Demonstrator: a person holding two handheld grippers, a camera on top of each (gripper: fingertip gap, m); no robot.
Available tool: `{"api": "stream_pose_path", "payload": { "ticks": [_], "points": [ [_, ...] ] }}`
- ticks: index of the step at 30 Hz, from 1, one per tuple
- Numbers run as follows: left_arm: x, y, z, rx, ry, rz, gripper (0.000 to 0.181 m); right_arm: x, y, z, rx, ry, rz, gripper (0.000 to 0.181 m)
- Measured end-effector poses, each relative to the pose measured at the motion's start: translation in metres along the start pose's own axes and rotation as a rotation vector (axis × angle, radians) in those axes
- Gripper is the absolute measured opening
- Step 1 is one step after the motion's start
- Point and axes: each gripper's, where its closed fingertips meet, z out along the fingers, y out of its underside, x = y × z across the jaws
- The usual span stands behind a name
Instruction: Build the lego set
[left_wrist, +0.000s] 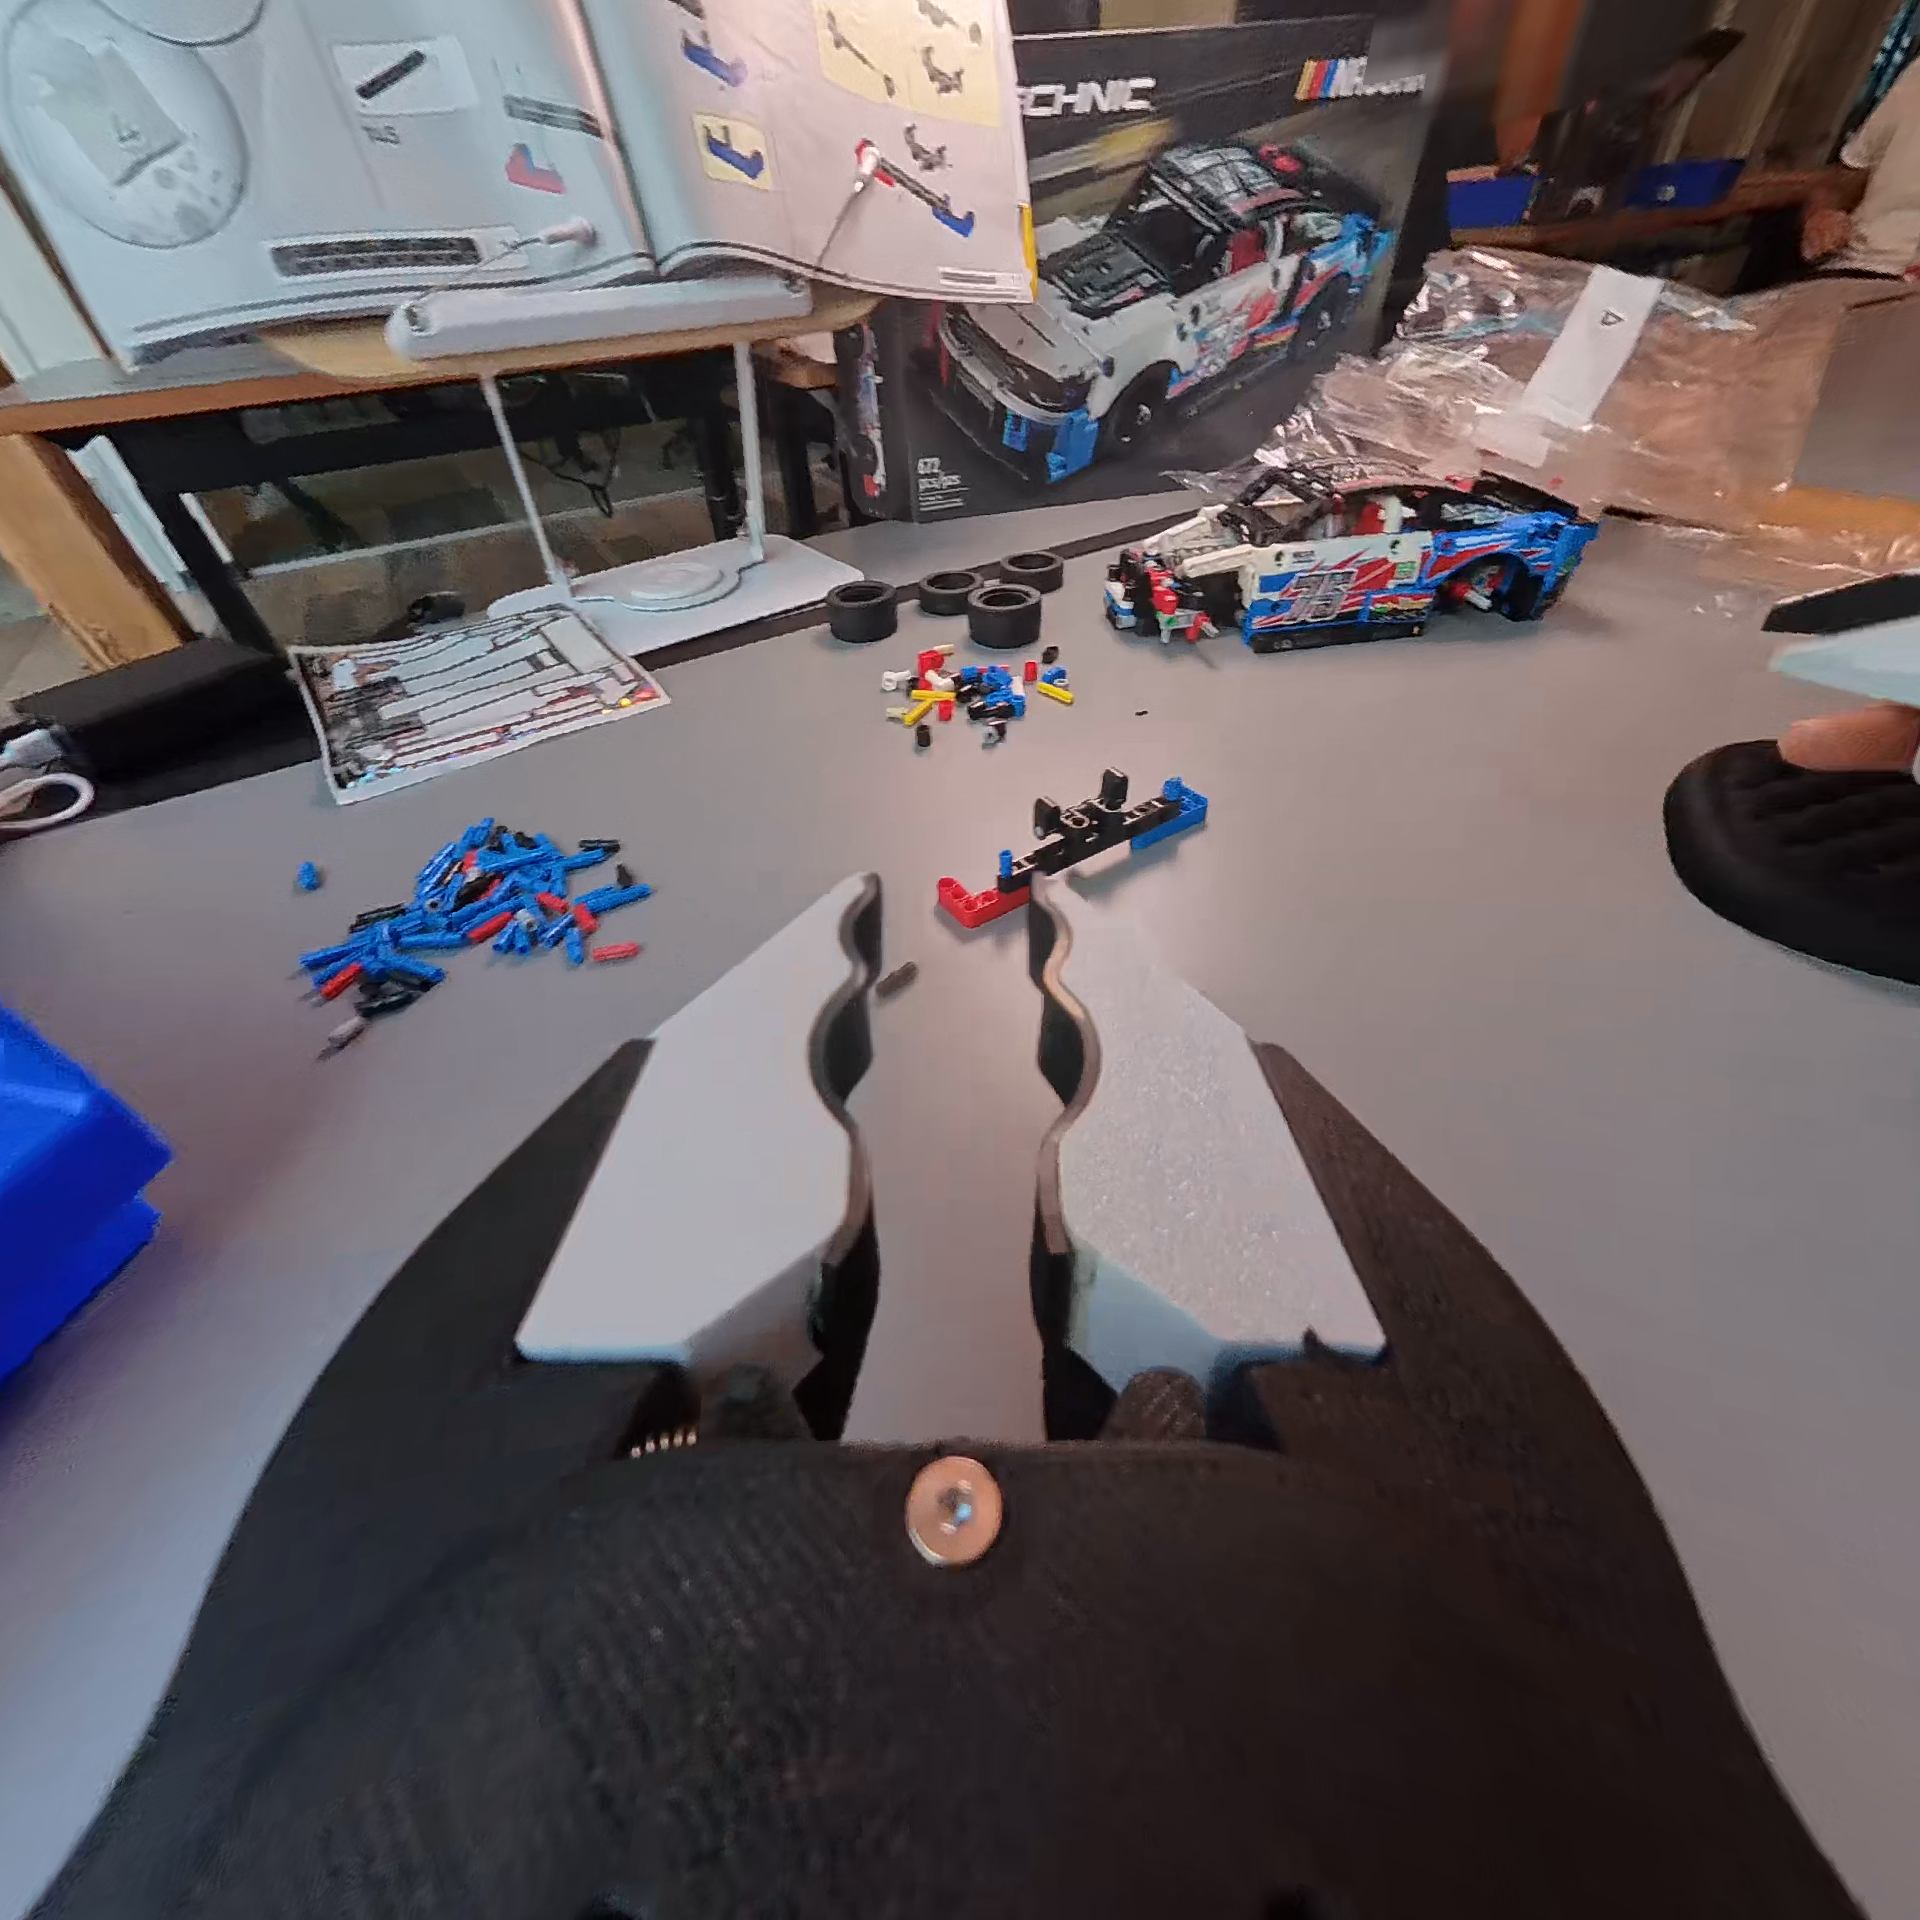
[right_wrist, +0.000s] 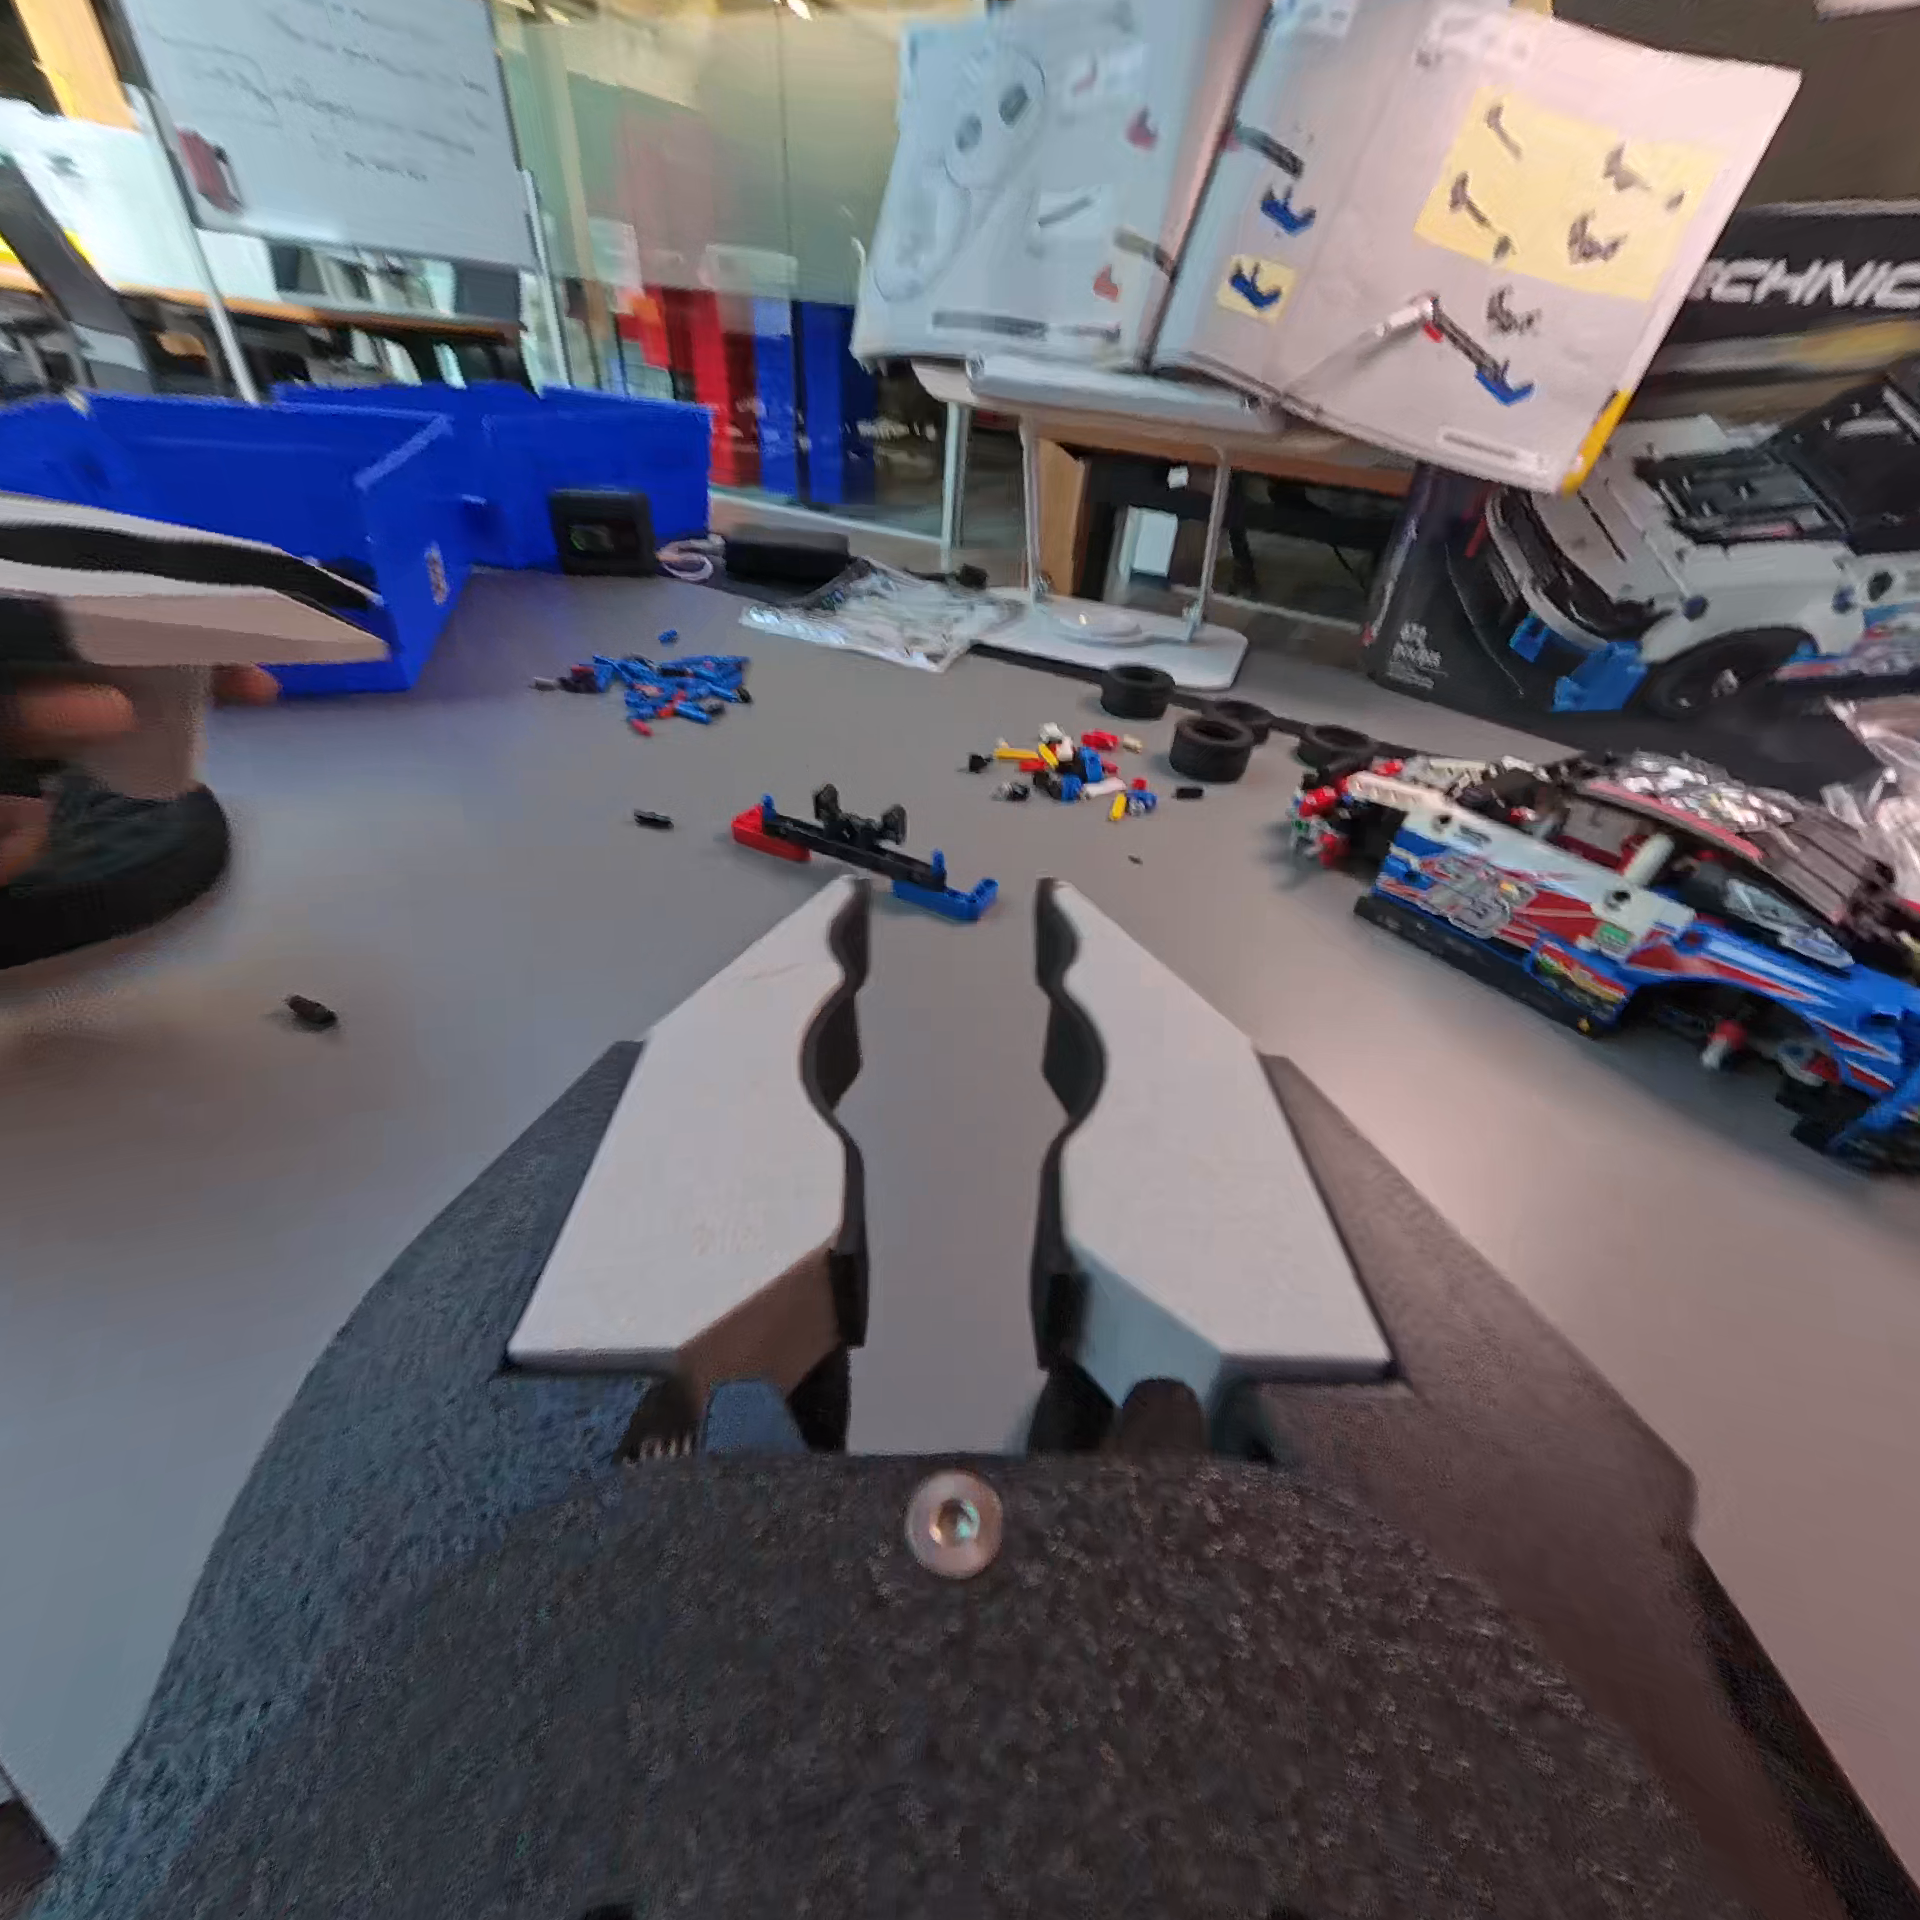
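A small sub-assembly (left_wrist: 1081, 844) with a black beam, a red end and a blue end lies on the grey table; it also shows in the right wrist view (right_wrist: 862, 854). My left gripper (left_wrist: 954, 896) is open and empty, its tips just short of the red end. My right gripper (right_wrist: 951, 899) is open and empty, just short of the blue end. The part-built race car (left_wrist: 1361, 566) stands at the back right, and in the right wrist view (right_wrist: 1621, 914) to the right. A small black pin (left_wrist: 896, 978) lies between my left fingers.
A pile of blue, red and black pins (left_wrist: 478, 920), a mixed pile of small parts (left_wrist: 977, 691), several black tyres (left_wrist: 951, 603), a sticker sheet (left_wrist: 468, 691), the open instruction book (left_wrist: 520, 156) on a stand, the set's box (left_wrist: 1174, 281), plastic bags (left_wrist: 1621, 364) and blue bins (right_wrist: 343, 499). Spacing between my two grippers at the tips: around 20 centimetres.
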Motion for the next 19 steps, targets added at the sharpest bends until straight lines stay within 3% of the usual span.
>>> {"api": "stream_pose_path", "payload": {
  "ticks": [1,3,6,9,13,19],
  "points": [
    [0.007,-0.004,0.007,-0.014,0.020,0.029,0.005,-0.010,-0.014,-0.003,0.069,-0.032,-0.010,0.000],
    [0.015,-0.011,0.028,-0.063,0.015,0.088,0.000,-0.046,-0.044,-0.006,0.148,-0.167,-0.024,0.000],
    [0.015,-0.017,0.067,-0.144,-0.043,0.177,0.000,-0.107,-0.078,-0.004,0.147,-0.345,-0.060,0.000],
    [0.005,-0.020,0.097,-0.171,-0.137,0.233,0.000,-0.156,-0.102,0.002,0.178,-0.422,-0.140,0.000],
    [-0.010,-0.008,0.116,-0.216,-0.243,0.311,0.000,-0.190,-0.095,0.026,0.106,-0.463,-0.160,0.000],
    [-0.019,0.002,0.119,-0.241,-0.338,0.448,0.000,-0.190,-0.072,0.051,0.014,-0.419,-0.133,0.000]
  ]
}}
